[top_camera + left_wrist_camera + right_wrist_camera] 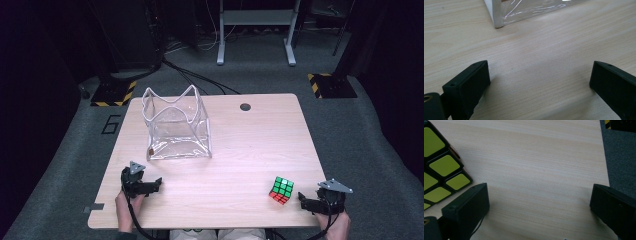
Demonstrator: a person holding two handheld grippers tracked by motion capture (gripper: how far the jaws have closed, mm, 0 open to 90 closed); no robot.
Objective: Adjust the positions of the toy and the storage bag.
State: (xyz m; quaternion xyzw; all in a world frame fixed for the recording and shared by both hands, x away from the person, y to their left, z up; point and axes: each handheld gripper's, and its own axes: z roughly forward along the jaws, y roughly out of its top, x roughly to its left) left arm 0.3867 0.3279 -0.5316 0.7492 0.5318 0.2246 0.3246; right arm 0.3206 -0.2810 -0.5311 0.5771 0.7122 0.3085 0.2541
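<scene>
A clear plastic bag-like box point(176, 127) with white edging stands open-topped on the left half of the wooden table point(240, 145). Its near corner point(496, 15) appears at the top of the left gripper view. A puzzle cube point(281, 190) with a green top and red side sits near the front right. My left gripper point(156, 184) rests open at the front left, nothing between its jaws, short of the box. My right gripper point(303, 200) rests open at the front right, just right of the cube point(441, 170), whose yellow-green face lies outside the left jaw.
A round cable hole point(245, 107) sits at the table's far edge. Grey carpet point(621, 157) lies beyond the table's right edge. Dark stands, cables and a white frame point(255, 30) stand on the floor behind the table.
</scene>
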